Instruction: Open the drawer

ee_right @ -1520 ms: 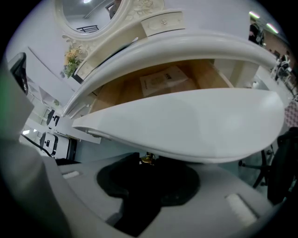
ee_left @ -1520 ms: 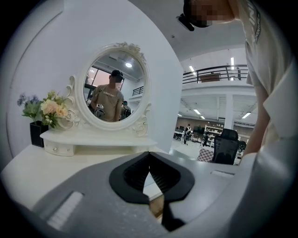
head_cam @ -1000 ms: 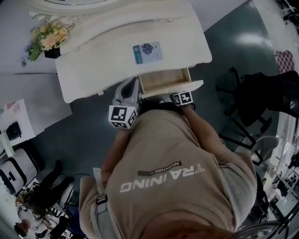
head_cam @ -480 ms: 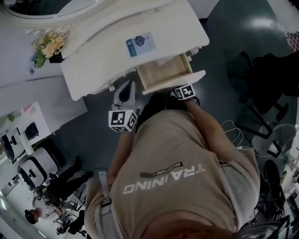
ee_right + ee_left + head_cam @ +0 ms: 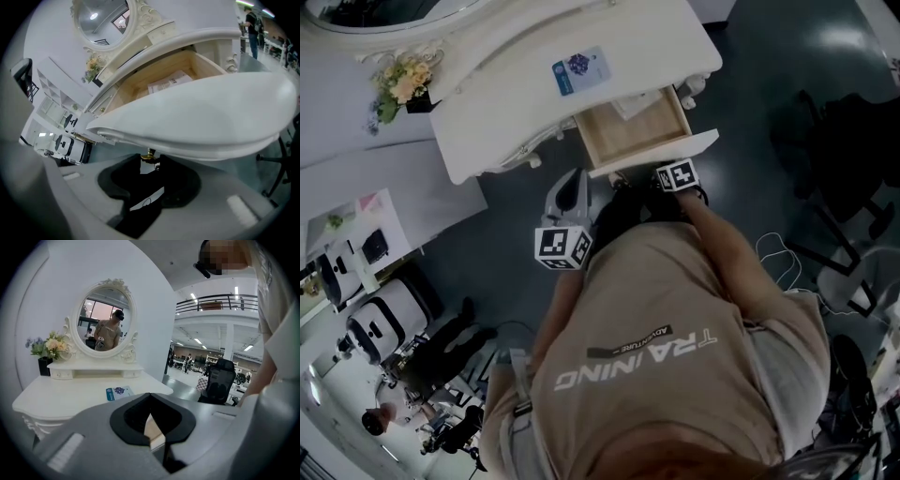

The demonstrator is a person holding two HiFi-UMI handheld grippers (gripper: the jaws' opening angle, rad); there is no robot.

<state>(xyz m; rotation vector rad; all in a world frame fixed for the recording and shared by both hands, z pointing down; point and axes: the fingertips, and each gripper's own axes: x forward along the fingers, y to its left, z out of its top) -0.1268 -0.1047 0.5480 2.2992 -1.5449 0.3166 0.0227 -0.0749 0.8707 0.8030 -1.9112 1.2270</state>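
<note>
Clamping my right gripper [image 5: 150,162] jaws on brass knob [image 5: 148,157]; drawer [image 5: 633,133] partly out, upper centre of head view, pull axis toward lower frame. Left gripper [image 5: 150,399] jaws together, empty.

Dim, muted head view, glare on floor [image 5: 839,39], brighter fisheye gripper views, dark vignetted corners

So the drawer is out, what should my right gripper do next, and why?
Probably open the right gripper and let go of the brass knob. The drawer already stands well out of the dressing table, its wooden inside and the paper in it showing, and the jaws look closed on that knob.
</note>
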